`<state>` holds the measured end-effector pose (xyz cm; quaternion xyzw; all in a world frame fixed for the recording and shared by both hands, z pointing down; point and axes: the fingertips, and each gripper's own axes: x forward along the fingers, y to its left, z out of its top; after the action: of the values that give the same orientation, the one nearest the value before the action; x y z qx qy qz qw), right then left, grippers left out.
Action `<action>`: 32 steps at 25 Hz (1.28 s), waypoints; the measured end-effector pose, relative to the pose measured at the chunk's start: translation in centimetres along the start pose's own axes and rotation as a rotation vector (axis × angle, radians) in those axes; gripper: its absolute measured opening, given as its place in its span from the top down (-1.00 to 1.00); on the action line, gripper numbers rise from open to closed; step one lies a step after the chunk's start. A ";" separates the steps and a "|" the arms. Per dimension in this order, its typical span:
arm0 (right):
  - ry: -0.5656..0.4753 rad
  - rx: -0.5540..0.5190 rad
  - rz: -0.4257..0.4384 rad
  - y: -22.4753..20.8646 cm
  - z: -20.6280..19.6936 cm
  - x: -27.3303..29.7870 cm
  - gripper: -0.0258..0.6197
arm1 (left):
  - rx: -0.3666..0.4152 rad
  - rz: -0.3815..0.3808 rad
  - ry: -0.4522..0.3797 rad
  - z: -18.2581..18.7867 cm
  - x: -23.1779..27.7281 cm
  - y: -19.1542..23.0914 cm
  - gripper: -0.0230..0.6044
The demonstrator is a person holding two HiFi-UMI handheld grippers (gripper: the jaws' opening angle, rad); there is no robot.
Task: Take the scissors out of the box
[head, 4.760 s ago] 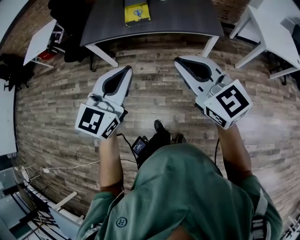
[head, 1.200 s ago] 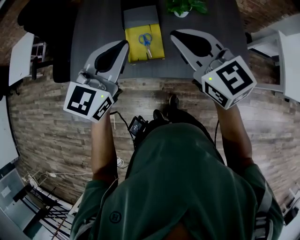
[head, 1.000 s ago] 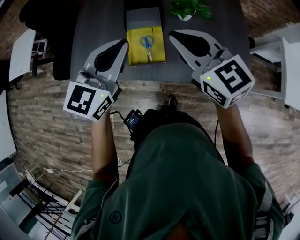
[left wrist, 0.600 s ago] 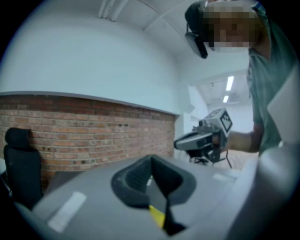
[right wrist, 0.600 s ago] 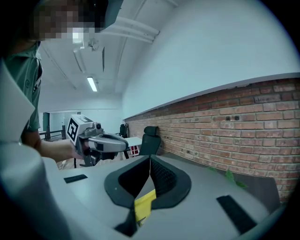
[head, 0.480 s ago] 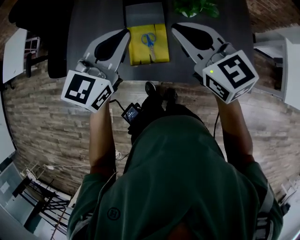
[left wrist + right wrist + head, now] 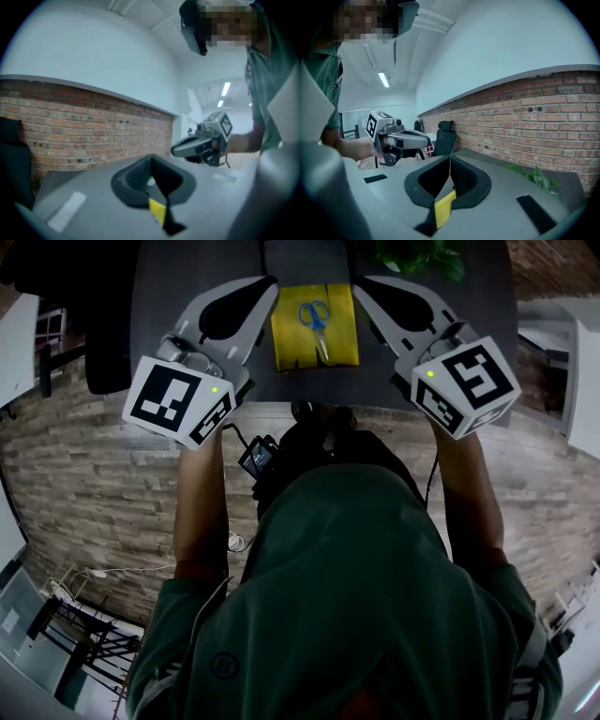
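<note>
Hovering over the dark counter (image 7: pixel 173 287), the left claw (image 7: pixel 255 294) is pressed together with nothing in it. Between both claws the yellow box (image 7: pixel 292 345) lies on the counter, and the blue scissors (image 7: pixel 315 317) rest inside it. The right claw (image 7: pixel 370 289) is pressed together too, also empty.

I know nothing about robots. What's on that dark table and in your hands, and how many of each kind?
grippers: 2, the left gripper and the right gripper
yellow box: 1
blue-handled scissors: 1, lying in the box
green plant: 1
total: 5
</note>
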<state>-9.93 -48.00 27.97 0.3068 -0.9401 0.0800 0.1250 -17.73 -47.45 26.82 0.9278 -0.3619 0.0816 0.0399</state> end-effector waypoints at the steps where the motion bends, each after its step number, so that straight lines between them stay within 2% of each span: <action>1: 0.005 0.003 -0.004 0.0 -0.2 0.4 0.90 | 0.003 -0.006 0.003 -0.2 0.1 0.3 0.94; 7: 0.037 0.022 -0.011 -0.5 -1.8 2.5 0.90 | 0.010 -0.025 0.034 -2.0 0.8 1.7 0.94; 24: 0.184 0.072 0.048 -2.8 -10.0 7.1 0.90 | -0.002 0.004 0.131 -8.6 3.7 3.3 0.94; 32: 0.263 0.102 0.044 -3.0 -13.8 10.3 0.89 | -0.034 0.011 0.127 -10.8 4.1 4.5 0.93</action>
<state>-13.60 -52.94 44.32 0.2788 -0.9169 0.1697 0.2295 -19.13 -52.11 38.25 0.9180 -0.3649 0.1343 0.0778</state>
